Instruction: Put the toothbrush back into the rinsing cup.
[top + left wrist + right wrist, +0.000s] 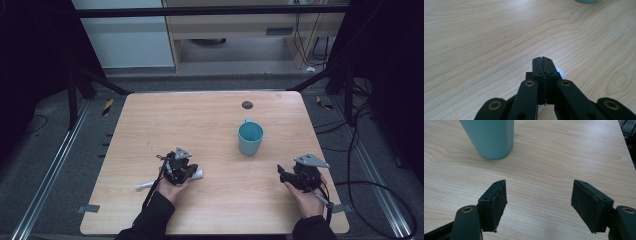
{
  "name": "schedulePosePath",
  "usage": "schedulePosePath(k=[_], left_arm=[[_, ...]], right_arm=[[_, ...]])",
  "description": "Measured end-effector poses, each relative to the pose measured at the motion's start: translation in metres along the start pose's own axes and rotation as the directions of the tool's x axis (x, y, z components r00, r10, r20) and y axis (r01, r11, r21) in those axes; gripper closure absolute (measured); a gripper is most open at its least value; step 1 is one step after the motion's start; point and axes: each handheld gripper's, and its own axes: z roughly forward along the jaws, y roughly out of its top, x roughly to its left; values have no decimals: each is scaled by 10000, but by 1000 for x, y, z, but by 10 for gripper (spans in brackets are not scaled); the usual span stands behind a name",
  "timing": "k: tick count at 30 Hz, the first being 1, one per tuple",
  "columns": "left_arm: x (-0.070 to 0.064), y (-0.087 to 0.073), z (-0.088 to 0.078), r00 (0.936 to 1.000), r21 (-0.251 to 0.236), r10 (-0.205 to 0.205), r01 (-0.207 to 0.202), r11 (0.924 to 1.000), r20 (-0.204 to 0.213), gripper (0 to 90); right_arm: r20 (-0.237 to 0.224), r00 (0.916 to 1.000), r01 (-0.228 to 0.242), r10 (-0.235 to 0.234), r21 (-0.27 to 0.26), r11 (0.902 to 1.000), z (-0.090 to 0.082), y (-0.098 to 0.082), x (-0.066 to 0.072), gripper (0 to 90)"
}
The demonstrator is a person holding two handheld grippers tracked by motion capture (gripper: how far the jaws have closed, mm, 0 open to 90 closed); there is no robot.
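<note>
A teal cup point(250, 138) stands upright right of the table's middle; its lower wall point(491, 137) looms close ahead in the right gripper view, and its base point(585, 1) touches the top edge of the left gripper view. A white stick-like utensil point(145, 185) lies flat on the wooden table point(210, 125) near the front left. My left gripper point(191, 171) hovers right over it, jaws shut pad to pad point(543, 61) with nothing between them; the utensil's rounded white end point(561, 74) peeks out beneath. My right gripper point(281, 173) rests at the front right, jaws wide open point(539, 197) and bare.
A small dark round disc point(247, 105) sits near the table's far edge. Black cables point(380, 190) trail on the floor to the right. Metal frame rails point(60, 150) run along the left side.
</note>
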Motion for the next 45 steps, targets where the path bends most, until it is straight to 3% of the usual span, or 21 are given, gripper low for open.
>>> schedulePosePath(k=[20, 31, 45], left_arm=[[-2, -16, -12, 9990, 197, 322, -328, 9993, 305, 900], [-7, -27, -21, 9960, 191, 497, -513, 9985, 736, 900], [-8, -39, -31, 9946, 308, 651, -678, 9972, 806, 900]], right_arm=[[22, 10000, 26, -26, -12, 10000, 0, 0, 0, 285], [30, 10000, 58, -58, -6, 10000, 0, 0, -1, 285], [36, 10000, 41, -41, 2, 10000, 0, 0, 0, 285]])
